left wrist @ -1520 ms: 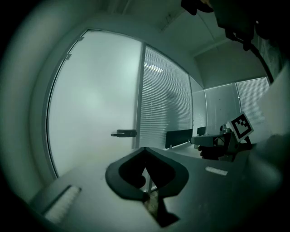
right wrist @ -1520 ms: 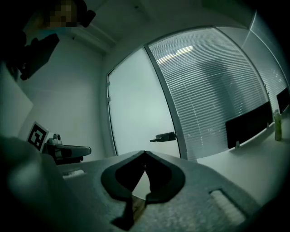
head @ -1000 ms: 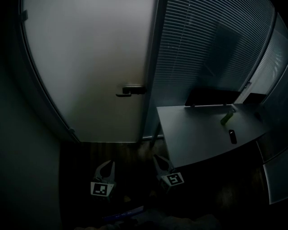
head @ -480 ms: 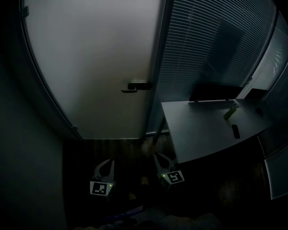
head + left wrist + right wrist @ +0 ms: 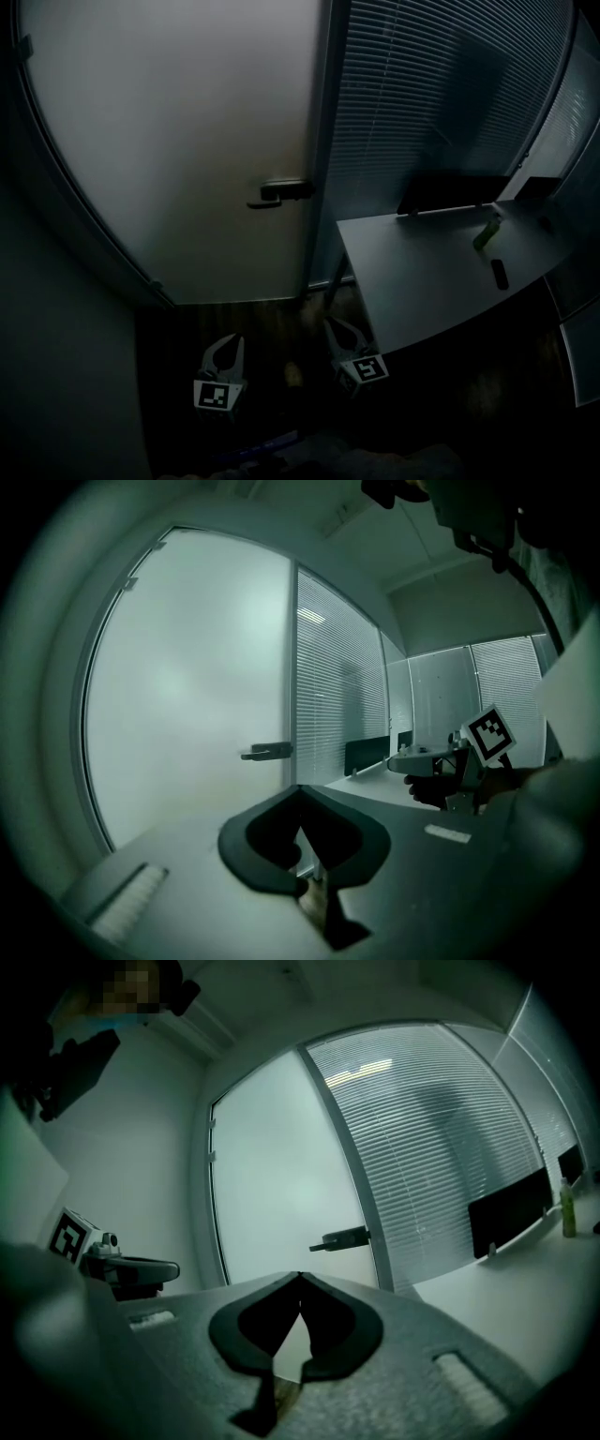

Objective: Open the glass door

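1. Frosted glass door point(image 5: 187, 141) is closed. It fills the upper left of the head view, with its right edge against a grey metal frame post point(image 5: 323, 141).
2. Dark lever handle point(image 5: 281, 192) sits at the door's right edge, about mid-height and horizontal. Nothing touches it.
3. Left gripper point(image 5: 223, 345) is low in the head view, over the dark wood floor point(image 5: 267, 319) and well short of the door. Its jaws are together with nothing between them, and its own view shows the tips meeting.
4. Right gripper point(image 5: 343, 330) is just beside the left one, near the desk corner. Its jaws are also together and empty, and it is well apart from the handle.
5. Both gripper views look towards the door, with the handle ahead of and above the jaw tips.
6. To the right of the door is a glass partition with horizontal slatted blinds point(image 5: 431, 94).
7. Pale grey desk point(image 5: 422, 281) stands against the partition. It carries a black flat panel point(image 5: 450, 195), a small green bottle point(image 5: 486, 234) and a small dark oblong item point(image 5: 500, 274).
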### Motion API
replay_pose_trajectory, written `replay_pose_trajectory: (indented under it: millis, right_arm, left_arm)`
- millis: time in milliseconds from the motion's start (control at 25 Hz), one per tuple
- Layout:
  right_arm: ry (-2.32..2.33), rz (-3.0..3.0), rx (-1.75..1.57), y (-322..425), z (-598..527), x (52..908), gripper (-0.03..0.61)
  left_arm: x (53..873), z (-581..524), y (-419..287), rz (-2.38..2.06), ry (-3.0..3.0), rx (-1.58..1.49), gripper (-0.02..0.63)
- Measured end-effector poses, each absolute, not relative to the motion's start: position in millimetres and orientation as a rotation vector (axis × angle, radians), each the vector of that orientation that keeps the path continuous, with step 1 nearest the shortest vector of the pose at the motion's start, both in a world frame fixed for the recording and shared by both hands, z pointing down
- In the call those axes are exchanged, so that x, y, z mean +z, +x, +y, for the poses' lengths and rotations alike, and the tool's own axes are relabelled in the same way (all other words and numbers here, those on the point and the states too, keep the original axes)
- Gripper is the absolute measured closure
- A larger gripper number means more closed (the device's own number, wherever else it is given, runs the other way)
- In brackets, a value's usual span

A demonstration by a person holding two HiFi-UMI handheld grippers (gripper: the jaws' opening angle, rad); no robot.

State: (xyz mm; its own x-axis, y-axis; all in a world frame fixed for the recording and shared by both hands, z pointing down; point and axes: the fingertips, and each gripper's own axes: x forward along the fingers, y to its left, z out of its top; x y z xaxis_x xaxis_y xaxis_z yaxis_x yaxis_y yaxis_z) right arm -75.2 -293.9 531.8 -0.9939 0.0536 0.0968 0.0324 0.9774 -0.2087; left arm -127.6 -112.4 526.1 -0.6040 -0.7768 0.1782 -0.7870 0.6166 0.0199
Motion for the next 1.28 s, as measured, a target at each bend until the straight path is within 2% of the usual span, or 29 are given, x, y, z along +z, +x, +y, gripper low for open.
replay_pose_trajectory:
  millis: [760,1280]
  right_arm:
    - [-0.069,-3.008,0.357,-205,-387,540,0.577]
    - [-0.047,-3.005,0.358,-244,-426,542,0.577]
  left_arm:
    - [506,-221,-266,-2.695,1.350,0.213,0.611]
    - [502,-256,-318,-2.717,1.340,0.209,0.611]
